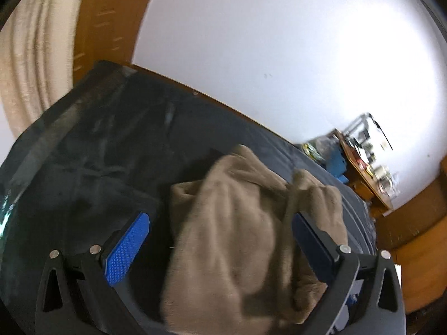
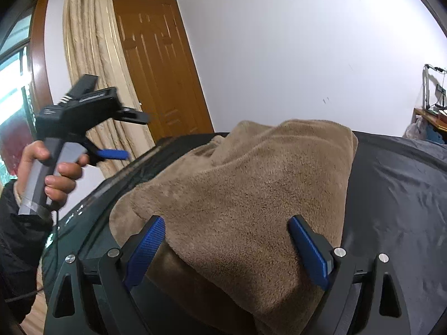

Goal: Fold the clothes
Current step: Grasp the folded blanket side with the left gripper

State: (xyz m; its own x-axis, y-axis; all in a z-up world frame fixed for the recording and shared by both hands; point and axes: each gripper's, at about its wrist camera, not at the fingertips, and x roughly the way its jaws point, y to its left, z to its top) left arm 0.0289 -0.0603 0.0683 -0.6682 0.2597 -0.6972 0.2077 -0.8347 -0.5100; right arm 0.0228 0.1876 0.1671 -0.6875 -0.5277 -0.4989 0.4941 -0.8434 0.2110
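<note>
One brown fleece garment [image 2: 245, 184], bunched in a loose heap on a dark-covered bed [image 2: 396, 195], several layers overlapping, no clean fold line showing.

Right tongs [image 2: 226, 248]: wide open, holding nothing, blue pads straddling the near edge of the heap; the cloth runs away from them toward the wall.

Left tongs [image 1: 220, 240]: also wide open and empty. The right-wrist view shows them lifted clear, off to the left of the heap in a hand [image 2: 53, 173]. Right tongs judged nearer. Whether the heap is partly folded or merely crumpled cannot be told.
</note>
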